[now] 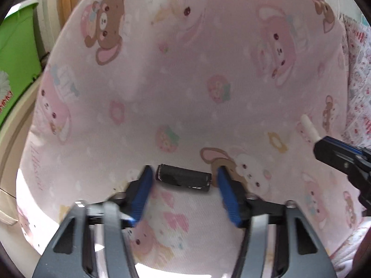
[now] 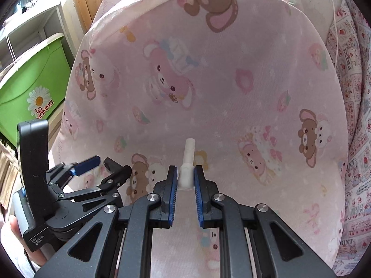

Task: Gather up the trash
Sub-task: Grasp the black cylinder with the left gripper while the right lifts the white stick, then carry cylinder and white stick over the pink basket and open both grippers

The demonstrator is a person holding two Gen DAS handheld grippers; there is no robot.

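Left wrist: fingers point(image 1: 184, 178) wide, straddling black roll point(image 1: 183, 178) | right fingers point(image 2: 185, 173) pinch white tube point(image 2: 188, 162)

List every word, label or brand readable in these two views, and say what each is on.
"La MAMMA", beside a daisy: green bin.
"Data Acquisition System": handle of the left tongs.
"PRINT": patterned cloth at right; its other words are too small.
Cursive line on the pink sheet: too blurred.
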